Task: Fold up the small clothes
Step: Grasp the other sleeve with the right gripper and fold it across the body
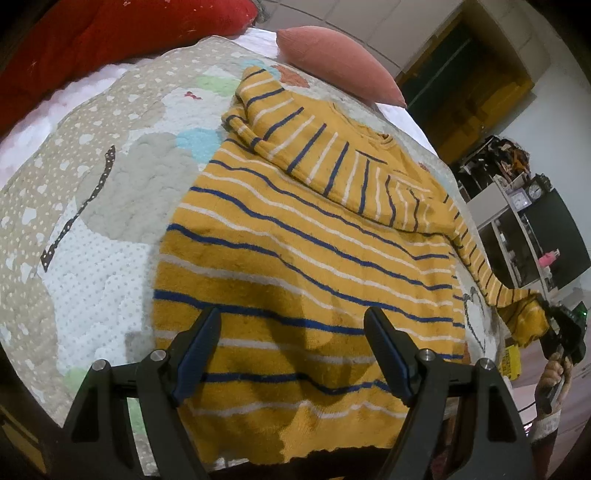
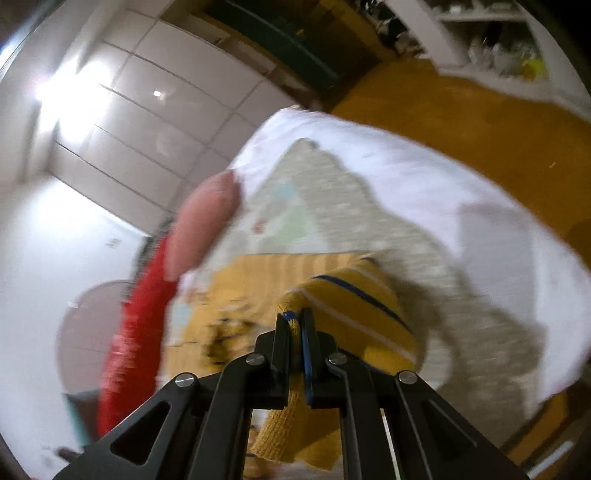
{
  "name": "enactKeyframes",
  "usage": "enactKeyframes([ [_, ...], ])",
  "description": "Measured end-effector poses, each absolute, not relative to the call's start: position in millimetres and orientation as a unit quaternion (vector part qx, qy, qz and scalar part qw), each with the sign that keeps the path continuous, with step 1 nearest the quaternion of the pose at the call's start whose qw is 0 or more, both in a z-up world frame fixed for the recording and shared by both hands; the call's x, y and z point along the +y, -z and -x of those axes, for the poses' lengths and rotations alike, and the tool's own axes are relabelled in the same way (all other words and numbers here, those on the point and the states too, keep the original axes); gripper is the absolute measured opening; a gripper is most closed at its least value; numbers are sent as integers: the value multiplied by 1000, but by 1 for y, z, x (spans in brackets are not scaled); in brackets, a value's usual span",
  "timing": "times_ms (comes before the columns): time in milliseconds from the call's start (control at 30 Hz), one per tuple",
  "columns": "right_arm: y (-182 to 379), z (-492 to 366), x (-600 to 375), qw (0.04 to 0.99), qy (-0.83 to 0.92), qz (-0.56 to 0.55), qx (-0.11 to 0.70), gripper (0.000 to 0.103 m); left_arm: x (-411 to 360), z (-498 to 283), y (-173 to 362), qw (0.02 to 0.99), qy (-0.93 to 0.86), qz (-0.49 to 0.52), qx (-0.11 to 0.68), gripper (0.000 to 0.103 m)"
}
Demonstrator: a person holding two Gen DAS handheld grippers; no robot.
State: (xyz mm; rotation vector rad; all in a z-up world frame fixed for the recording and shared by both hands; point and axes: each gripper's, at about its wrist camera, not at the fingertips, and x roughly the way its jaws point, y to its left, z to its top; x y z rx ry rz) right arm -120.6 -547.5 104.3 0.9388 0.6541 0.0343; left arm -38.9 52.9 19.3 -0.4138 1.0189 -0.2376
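A sweater (image 1: 295, 258) lies flat on a quilt (image 1: 92, 184) that covers the bed, its hem nearest the left gripper (image 1: 291, 354), whose fingers stand apart just above that hem. One sleeve is folded across the chest; the other runs off to the right, its cuff (image 2: 295, 325) pinched in the right gripper (image 2: 296, 332). Behind the sweater a pillow (image 1: 340, 62) lies, with a blanket (image 1: 110, 33) to its left.
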Motion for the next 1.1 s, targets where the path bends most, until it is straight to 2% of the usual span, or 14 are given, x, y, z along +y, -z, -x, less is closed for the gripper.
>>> enactKeyframes([
  [300,-136,51,-493,807,-113,-495,300,6,91,48,-26,857,96,213,458,79],
  [633,-179,-107,-319,814,-219,-384,377,6,150,67,-25,872,59,229,428,79],
  [767,-154,-172,-233,807,-232,-327,434,6,173,73,-17,872,39,238,426,79],
  [900,-97,-222,-171,787,-220,-299,493,6,191,78,-8,869,24,251,425,79],
  [1000,-53,-250,-133,771,-211,-277,532,10,199,81,-6,869,17,254,424,79],
  [1067,-33,-258,-118,757,-213,-277,552,19,202,83,-6,870,16,255,423,79],
  [1100,-25,-259,-112,748,-222,-283,558,29,203,83,-6,870,15,255,422,79],
])
